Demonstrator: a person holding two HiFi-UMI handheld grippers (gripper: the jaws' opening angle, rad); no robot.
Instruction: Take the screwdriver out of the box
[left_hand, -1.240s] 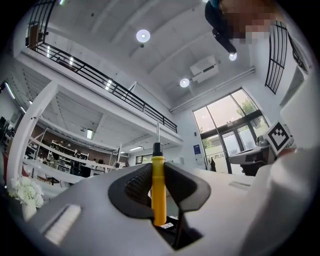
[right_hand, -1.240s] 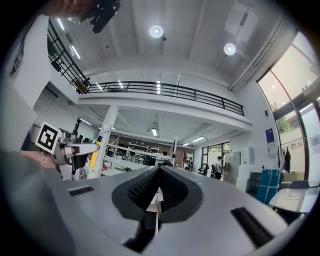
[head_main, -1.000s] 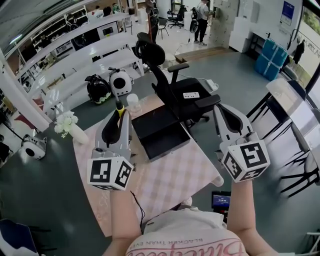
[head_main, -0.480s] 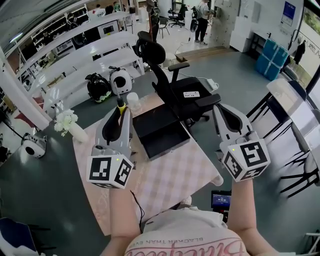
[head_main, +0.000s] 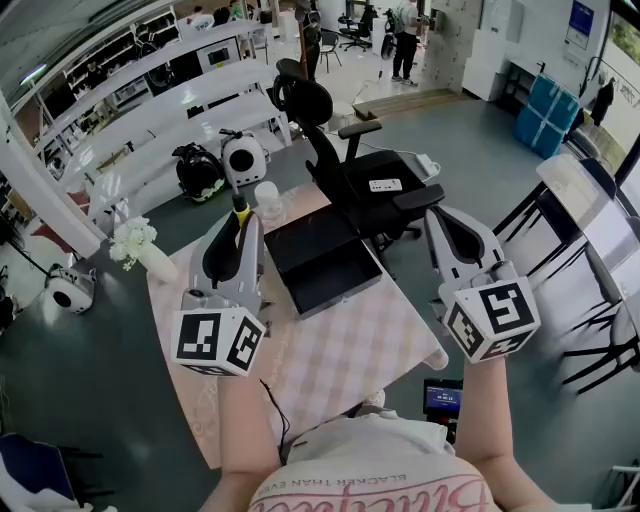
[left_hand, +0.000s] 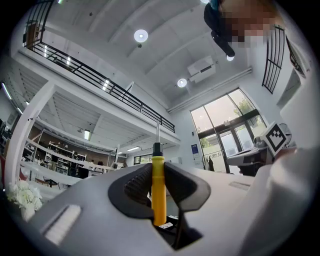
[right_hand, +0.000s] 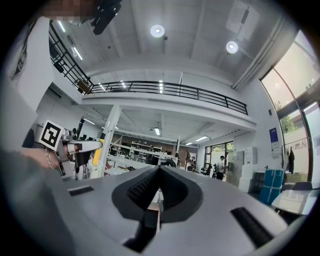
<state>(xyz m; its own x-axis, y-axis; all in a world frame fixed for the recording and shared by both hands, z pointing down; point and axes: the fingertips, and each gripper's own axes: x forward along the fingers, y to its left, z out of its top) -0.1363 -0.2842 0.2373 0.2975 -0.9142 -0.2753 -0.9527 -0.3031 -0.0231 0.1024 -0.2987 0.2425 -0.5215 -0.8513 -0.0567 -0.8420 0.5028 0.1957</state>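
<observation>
The task looks essentially done: the left tool (head_main: 238, 230) clamps the yellow screwdriver (left_hand: 158, 187) upright, left of the open black box (head_main: 318, 262) at frame centre, while the right tool (right_hand: 159, 189) is closed and empty.

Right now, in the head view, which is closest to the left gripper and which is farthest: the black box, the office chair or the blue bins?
1. black box, just to the right of the left gripper.
2. office chair, behind the box.
3. blue bins, far off at the upper right.
</observation>
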